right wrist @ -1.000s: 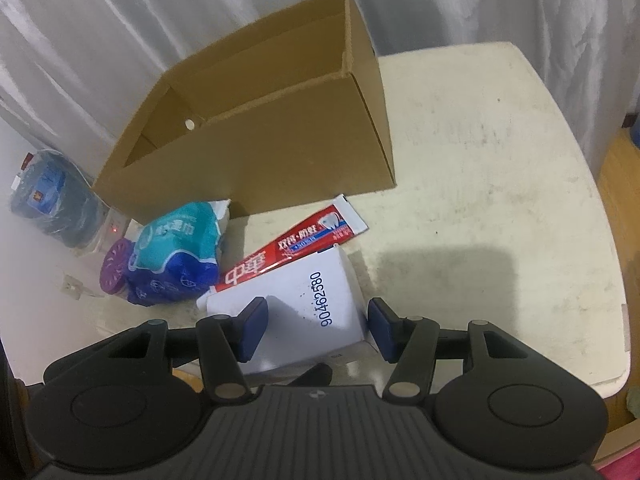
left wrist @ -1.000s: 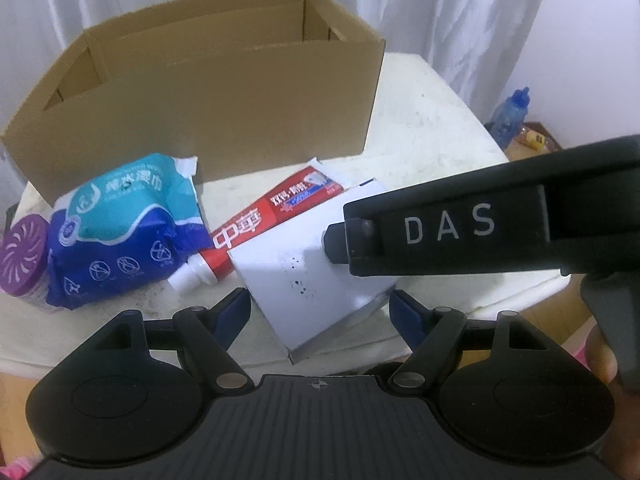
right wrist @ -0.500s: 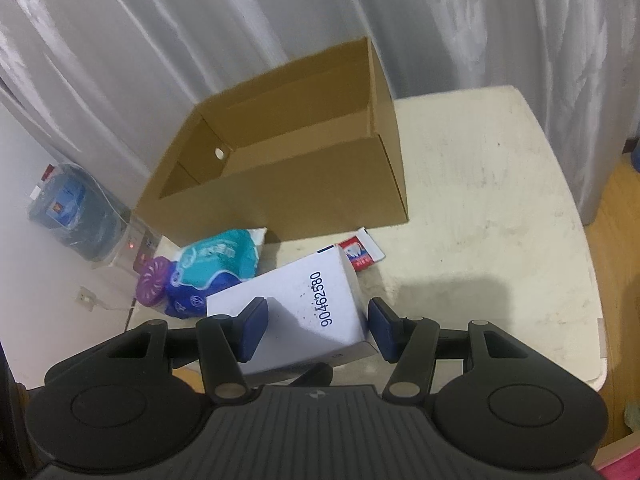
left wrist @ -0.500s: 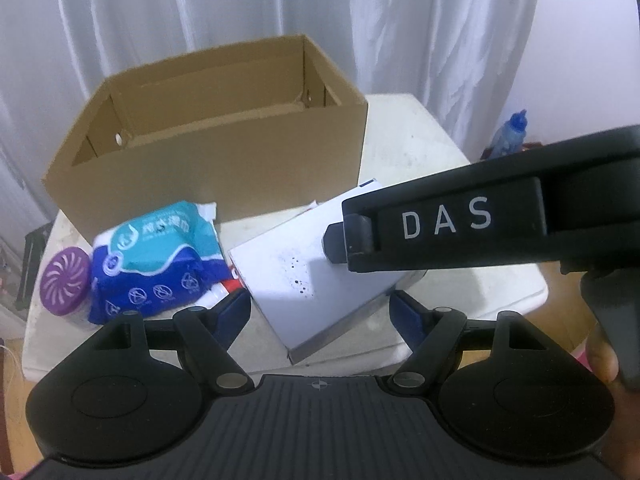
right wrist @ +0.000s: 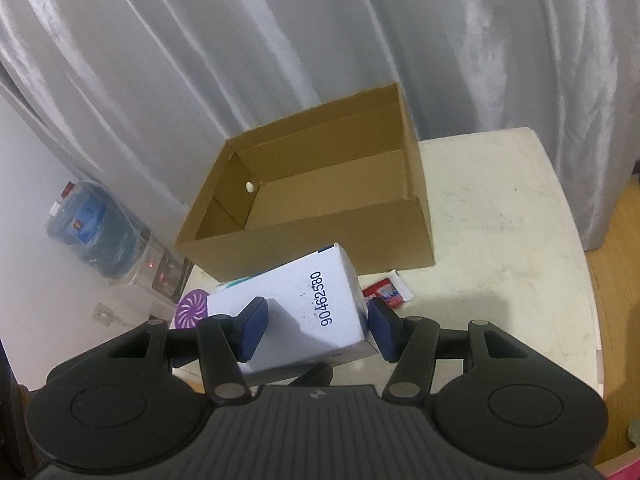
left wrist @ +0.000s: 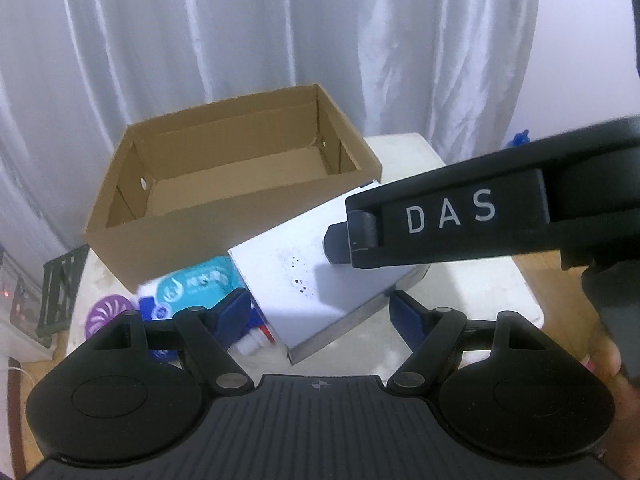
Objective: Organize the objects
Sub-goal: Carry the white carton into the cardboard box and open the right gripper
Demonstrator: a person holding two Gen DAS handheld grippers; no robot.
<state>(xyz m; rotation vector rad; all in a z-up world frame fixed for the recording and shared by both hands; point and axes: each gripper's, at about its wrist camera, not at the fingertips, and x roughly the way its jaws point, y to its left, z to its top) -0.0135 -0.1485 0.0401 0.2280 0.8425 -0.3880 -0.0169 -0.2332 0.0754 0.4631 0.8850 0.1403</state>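
White carton (right wrist: 304, 312) now lifted clear of table (right wrist: 500, 240), up from a second ago; right gripper (right wrist: 316, 328) clamps it, left gripper (left wrist: 320, 312) straddles it, contact unclear. Empty cardboard box (right wrist: 320, 200) just beyond: drop-in likely next.

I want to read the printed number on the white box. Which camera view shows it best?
The right wrist view: the white box turns its numbered face to the camera, digits sharp. In the left wrist view the white box shows only a plain speckled face, partly hidden by the right gripper.

White box (right wrist: 304, 312) reads "90462580"; right tongs (left wrist: 452, 216) read "DAS".
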